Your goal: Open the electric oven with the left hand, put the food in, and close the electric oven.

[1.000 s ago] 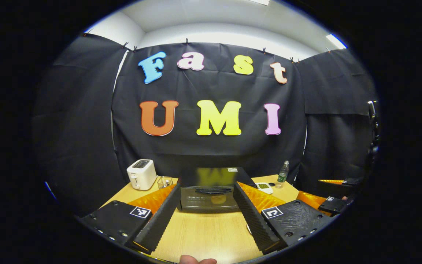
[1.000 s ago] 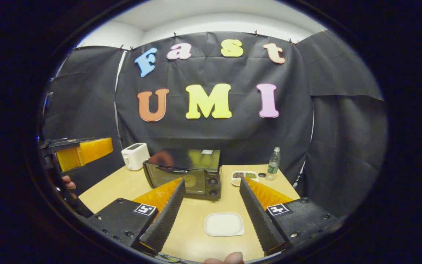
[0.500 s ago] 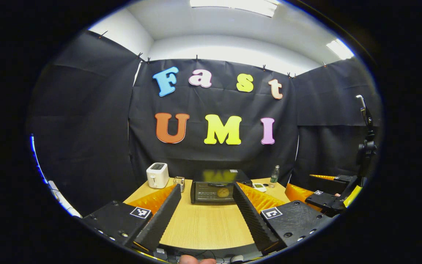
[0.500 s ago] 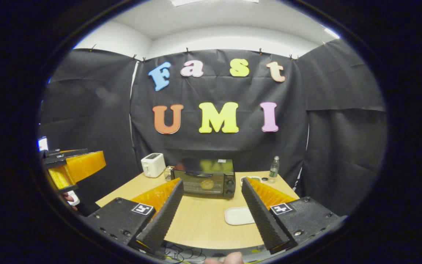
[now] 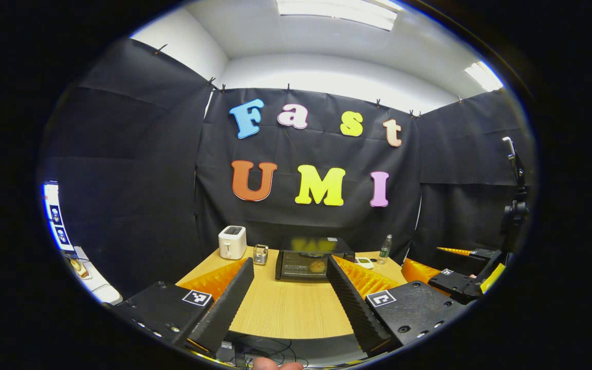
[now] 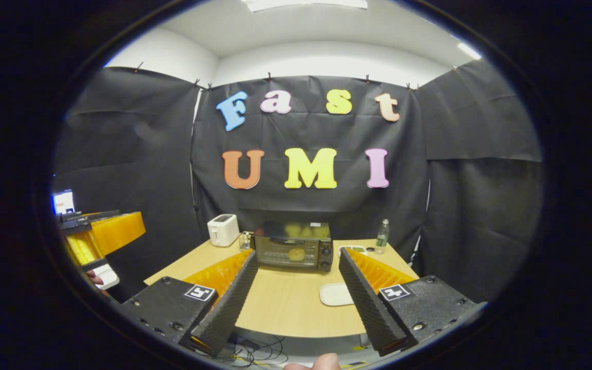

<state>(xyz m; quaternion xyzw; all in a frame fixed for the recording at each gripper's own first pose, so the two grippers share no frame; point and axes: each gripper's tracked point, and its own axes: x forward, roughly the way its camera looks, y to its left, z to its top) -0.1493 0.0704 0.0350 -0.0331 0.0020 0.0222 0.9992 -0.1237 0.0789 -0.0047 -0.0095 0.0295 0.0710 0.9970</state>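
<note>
The black electric oven [image 5: 303,258] stands at the back of the wooden table [image 5: 280,308], its glass door shut. A round golden piece of food [image 5: 317,266] shows behind the glass, also seen as the food [image 6: 296,254] inside the oven [image 6: 294,245]. My left gripper [image 5: 290,272] is held well back from the table's front edge, open and holding nothing. My right gripper [image 6: 298,263] is likewise open and holding nothing, back from the table. The right gripper [image 5: 432,261] appears far right, the left gripper [image 6: 98,239] far left.
A white toaster [image 6: 223,229] and a small glass jar [image 5: 260,254] stand left of the oven. A bare white plate [image 6: 335,294] lies on the table's front right. A bottle [image 6: 382,234] and a small dish tray [image 5: 364,262] sit at the back right. Cables [image 6: 255,352] hang below the front edge.
Both grippers have drawn back and away from the table, so the oven looks smaller and farther off. The oven door stays shut with the food inside.
</note>
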